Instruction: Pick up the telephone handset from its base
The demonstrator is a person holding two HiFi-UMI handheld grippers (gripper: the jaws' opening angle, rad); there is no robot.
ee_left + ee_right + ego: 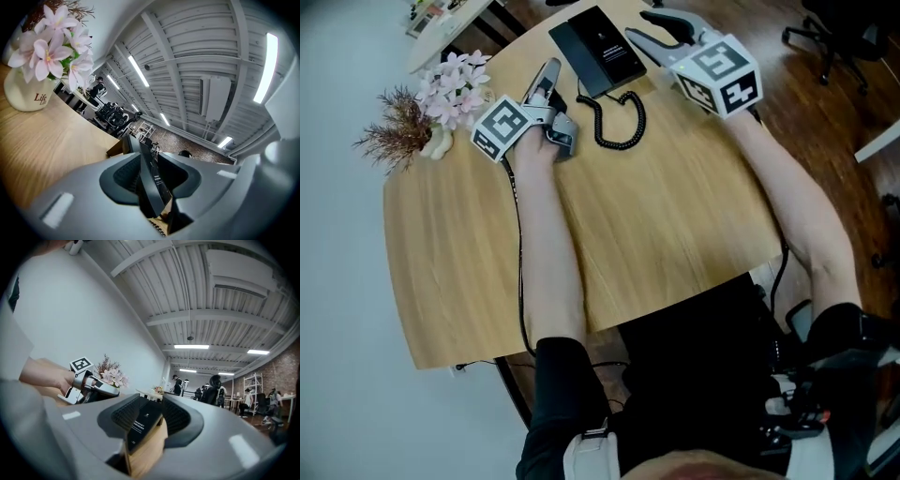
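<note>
Round wooden table (656,225) | handset (575,54) is judged still seated on its base (609,47) at the far edge | left gripper (551,70) jaws held apart, opening, nothing clamped | right gripper (636,24) jaws spread, nothing pinched | grasp and lift not yet done

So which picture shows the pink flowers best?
The left gripper view: the pink flowers are big and close, in their white vase. The head view shows them small, from above. The right gripper view shows them tiny, far off.
</note>
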